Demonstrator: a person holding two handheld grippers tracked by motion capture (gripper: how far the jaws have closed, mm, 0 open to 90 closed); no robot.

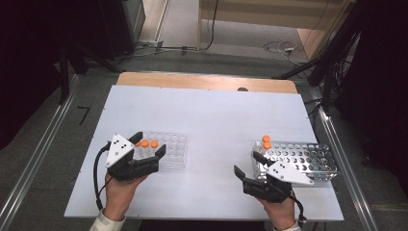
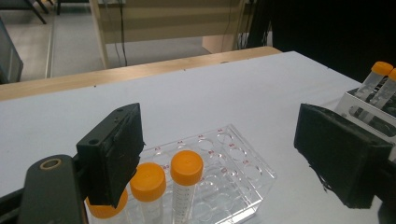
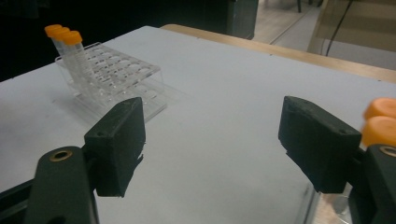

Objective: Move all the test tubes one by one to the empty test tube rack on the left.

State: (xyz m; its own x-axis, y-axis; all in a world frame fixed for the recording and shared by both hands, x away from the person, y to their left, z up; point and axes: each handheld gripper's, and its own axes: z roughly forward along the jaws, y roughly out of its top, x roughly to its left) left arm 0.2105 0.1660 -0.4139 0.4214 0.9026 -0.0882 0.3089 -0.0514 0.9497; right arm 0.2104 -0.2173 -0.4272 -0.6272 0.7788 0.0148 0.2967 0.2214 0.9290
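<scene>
A clear plastic rack (image 1: 172,150) sits left of centre on the white table and holds three orange-capped tubes (image 1: 149,143) at its near-left corner. My left gripper (image 1: 150,143) stands open astride those tubes. In the left gripper view its gripper (image 2: 219,154) has two tubes (image 2: 187,169) upright just inside the left jaw, which half hides a third; neither pad presses on them. A white perforated rack (image 1: 303,161) at the right carries two orange-capped tubes (image 1: 266,141) at its far-left corner. My right gripper (image 1: 248,163) is open beside that rack's near-left corner, with bare table between its jaws (image 3: 215,140).
The white board (image 1: 211,115) lies on a wooden tabletop whose far edge (image 1: 207,81) shows behind it. Wide bare surface lies between the two racks and beyond them. Cables and dark frame legs stand on the floor past the table.
</scene>
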